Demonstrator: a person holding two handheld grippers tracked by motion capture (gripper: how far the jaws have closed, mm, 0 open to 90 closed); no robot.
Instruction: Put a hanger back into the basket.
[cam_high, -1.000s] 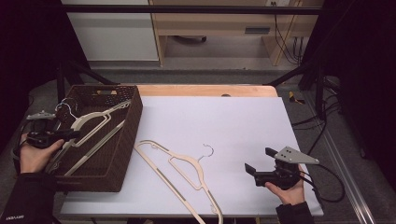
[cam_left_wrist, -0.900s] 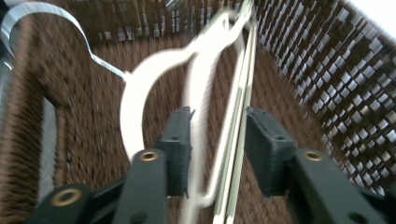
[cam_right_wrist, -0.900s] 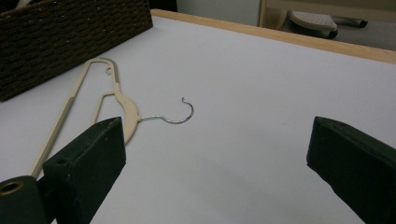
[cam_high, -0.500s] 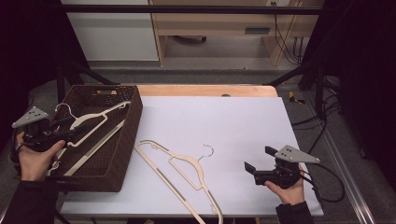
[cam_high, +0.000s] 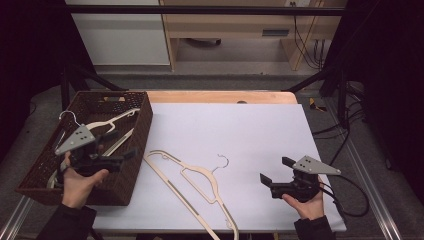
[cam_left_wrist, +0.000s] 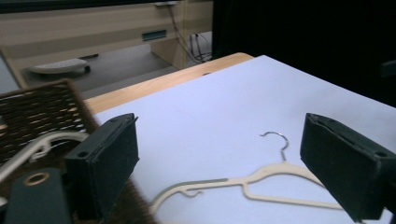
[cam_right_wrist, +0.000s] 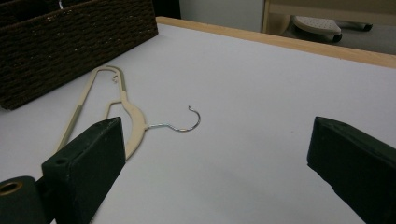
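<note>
Over the basket (cam_high: 131, 107), left tongs (cam_high: 131, 155) now farther right, newly opened, empty.

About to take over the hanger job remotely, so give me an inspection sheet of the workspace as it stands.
Surface: white table top with a wooden far edge, bare apart from one hanger.
Job's things: beige hanger flat on the table, wire hook up; more hangers in the wicker basket at the left.
Clutter: nothing seen.
Grippers: left gripper over the basket's near right side, jaws just opened, nothing between them; right gripper near the table's right front, open, nothing between its jaws.
Cables: black cable trails from the right gripper; others on the floor behind.
Surroundings: wooden desk, dark curtains.
</note>
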